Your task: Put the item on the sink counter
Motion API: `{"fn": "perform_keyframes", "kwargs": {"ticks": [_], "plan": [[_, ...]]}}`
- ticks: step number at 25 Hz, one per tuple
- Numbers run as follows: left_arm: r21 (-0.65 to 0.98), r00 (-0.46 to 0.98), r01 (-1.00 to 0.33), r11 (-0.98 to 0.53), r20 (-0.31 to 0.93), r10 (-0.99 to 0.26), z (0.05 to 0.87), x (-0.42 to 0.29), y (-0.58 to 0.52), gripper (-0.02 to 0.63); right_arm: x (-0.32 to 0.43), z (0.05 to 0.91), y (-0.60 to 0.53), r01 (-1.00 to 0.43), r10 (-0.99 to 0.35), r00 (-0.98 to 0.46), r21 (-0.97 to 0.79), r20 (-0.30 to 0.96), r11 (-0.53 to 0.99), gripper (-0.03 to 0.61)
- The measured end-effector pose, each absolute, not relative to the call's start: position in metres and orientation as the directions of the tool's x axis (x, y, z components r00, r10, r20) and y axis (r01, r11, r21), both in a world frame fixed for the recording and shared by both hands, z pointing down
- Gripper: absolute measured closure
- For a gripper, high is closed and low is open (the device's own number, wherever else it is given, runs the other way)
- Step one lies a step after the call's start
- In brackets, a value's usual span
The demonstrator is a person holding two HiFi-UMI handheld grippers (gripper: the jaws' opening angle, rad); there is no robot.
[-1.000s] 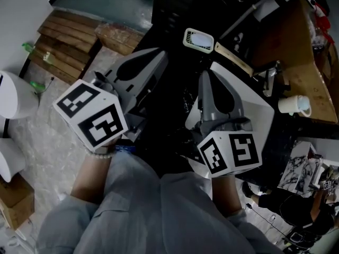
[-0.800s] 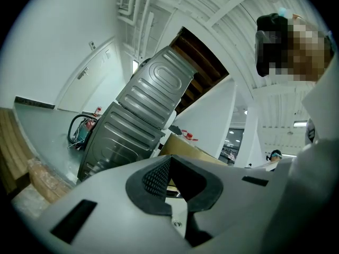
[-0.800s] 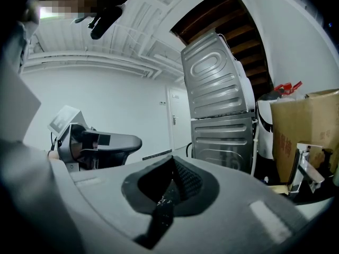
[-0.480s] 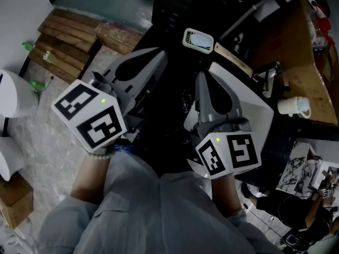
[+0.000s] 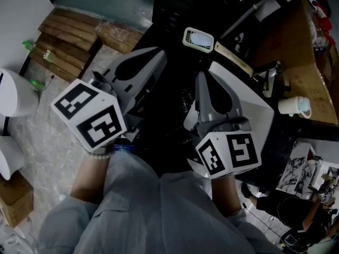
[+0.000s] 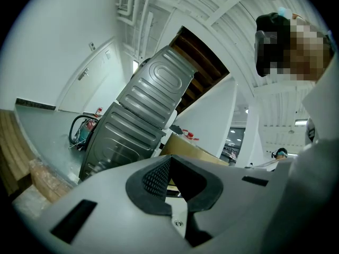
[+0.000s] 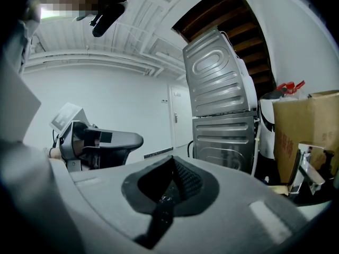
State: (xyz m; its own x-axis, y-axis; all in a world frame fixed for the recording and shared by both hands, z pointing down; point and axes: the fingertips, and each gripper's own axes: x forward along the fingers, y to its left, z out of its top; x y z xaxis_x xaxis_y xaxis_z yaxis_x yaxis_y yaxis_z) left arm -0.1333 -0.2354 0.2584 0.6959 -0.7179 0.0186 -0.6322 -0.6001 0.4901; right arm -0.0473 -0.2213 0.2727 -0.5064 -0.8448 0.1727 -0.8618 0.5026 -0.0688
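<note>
Head view: left tool and right tool both closed, empty, side by side. Item uncertain; likely small cream-rimmed rectangular tray lying on dark desk, just ahead of tools. Probably light, rigid plastic, maybe slick; pinch across long rims.

The left gripper has its grey fingers pressed together, tip to tip and empty. Beyond them rises a ribbed grey metal cabinet, with a cardboard box just beside it.
</note>
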Motion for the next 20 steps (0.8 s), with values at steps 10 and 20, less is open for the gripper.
{"fn": "perform_keyframes", "kwargs": {"ticks": [10,20], "plan": [[0.488,0.699,-0.631,-0.602,0.021,-0.715,0.2576,-0.1333,-0.2346,0.609,-0.0494,0.2734,-0.2198,-0.86,-0.842,-0.509,-0.072,0.181,0.504,0.581],[0.488,0.697,-0.632,-0.602,0.02,-0.716,0.2573,-0.1351,-0.2317,0.609,-0.0536,0.2755,-0.2163,-0.854,-0.833,-0.518,-0.065,0.192,0.516,0.581]]}}
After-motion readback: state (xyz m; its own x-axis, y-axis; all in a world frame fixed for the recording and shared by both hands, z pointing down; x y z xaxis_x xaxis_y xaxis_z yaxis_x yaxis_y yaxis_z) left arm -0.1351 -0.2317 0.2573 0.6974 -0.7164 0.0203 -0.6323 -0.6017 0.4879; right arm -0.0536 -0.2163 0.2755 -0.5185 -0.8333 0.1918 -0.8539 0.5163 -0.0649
